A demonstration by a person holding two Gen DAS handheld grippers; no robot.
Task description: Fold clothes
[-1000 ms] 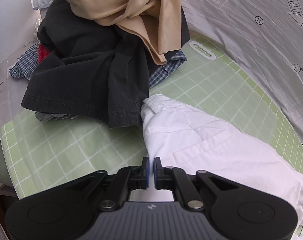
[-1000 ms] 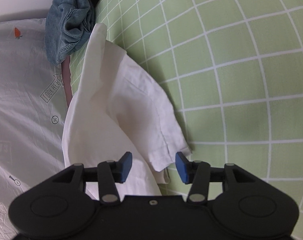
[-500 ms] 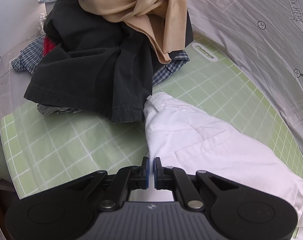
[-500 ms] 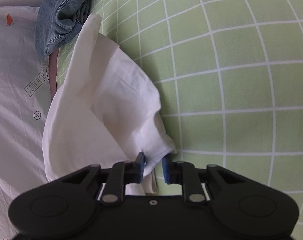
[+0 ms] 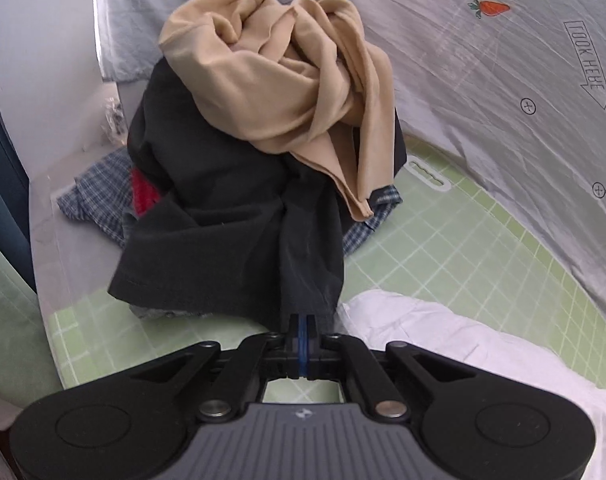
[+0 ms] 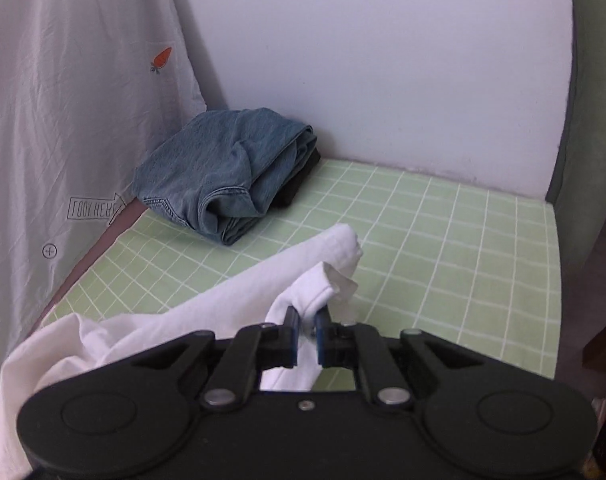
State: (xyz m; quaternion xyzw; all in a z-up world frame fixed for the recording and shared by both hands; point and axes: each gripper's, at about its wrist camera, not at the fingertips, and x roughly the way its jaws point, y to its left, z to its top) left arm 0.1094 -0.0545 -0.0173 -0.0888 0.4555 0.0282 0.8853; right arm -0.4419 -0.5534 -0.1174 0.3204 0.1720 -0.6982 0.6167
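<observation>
Your right gripper (image 6: 305, 332) is clamped on a hem of the white garment (image 6: 239, 300), which trails from the jaws toward 8 o'clock in the right wrist view, long axis running low-left to upper-right across the green grid mat (image 6: 443, 240). A free end curls just past the jaws at 1 o'clock. Left gripper (image 5: 302, 334) has jaws together; whether cloth sits between them you cannot tell. There the same white garment (image 5: 455, 344) lies at 3 o'clock, just beside the jaws. Right gripper has it; left is the nearer one to the far end. Cloth is limp, creased, partly lifted. Dark pile (image 5: 231, 216) with tan cloth (image 5: 279, 96) at 12 o'clock; folded jeans (image 6: 227, 168) at 11.
</observation>
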